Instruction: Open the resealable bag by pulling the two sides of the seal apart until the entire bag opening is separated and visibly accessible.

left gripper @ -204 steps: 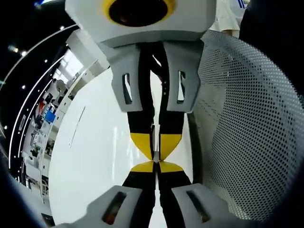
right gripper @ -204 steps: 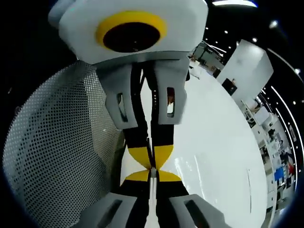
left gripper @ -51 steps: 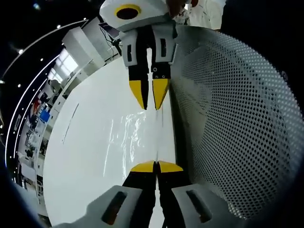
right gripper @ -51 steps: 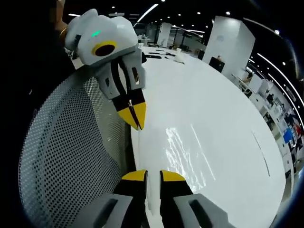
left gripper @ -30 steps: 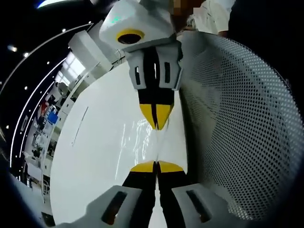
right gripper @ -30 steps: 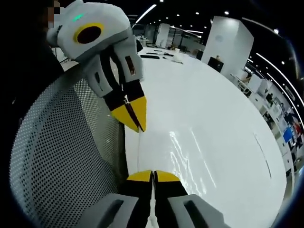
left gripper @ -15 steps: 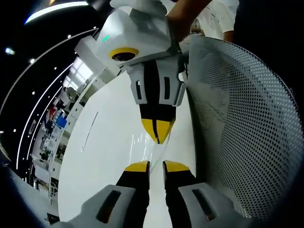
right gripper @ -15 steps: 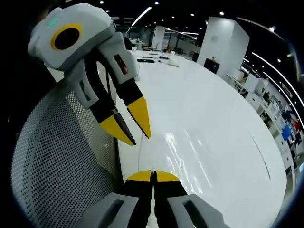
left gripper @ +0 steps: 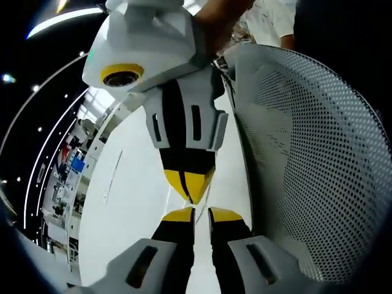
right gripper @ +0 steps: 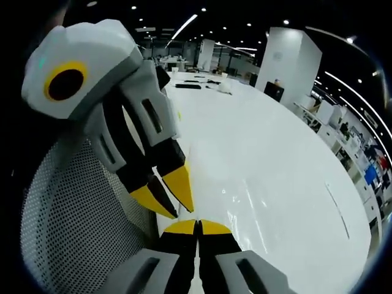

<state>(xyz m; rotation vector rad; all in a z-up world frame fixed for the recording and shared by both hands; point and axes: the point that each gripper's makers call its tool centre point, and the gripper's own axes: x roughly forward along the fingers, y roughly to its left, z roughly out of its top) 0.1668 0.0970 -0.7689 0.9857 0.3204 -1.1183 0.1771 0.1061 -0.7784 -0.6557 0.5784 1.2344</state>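
The resealable bag (right gripper: 254, 199) is clear film on the white table (right gripper: 275, 141) and shows only as faint glare. In the right gripper view my right gripper (right gripper: 196, 228) has its yellow tips pressed together at the bag's near edge, which is barely visible between them. My left gripper (right gripper: 166, 199) comes in from the left with its tips spread, just above the right one's tips. In the left gripper view my left gripper (left gripper: 201, 214) stands open with a narrow gap. The right gripper (left gripper: 191, 188) hangs shut right in front of it, held by a hand.
A white perforated mesh chair back (left gripper: 306, 153) curves close along the table's edge, also seen as the mesh chair back (right gripper: 73, 226). Beyond the table (left gripper: 128, 208) lies an open hall with desks, shelves and ceiling lights.
The right gripper was open 1.7 s ago and shut by 1.0 s ago. The left jaws, shut before, parted half a second ago. The two grippers have drawn closer together.
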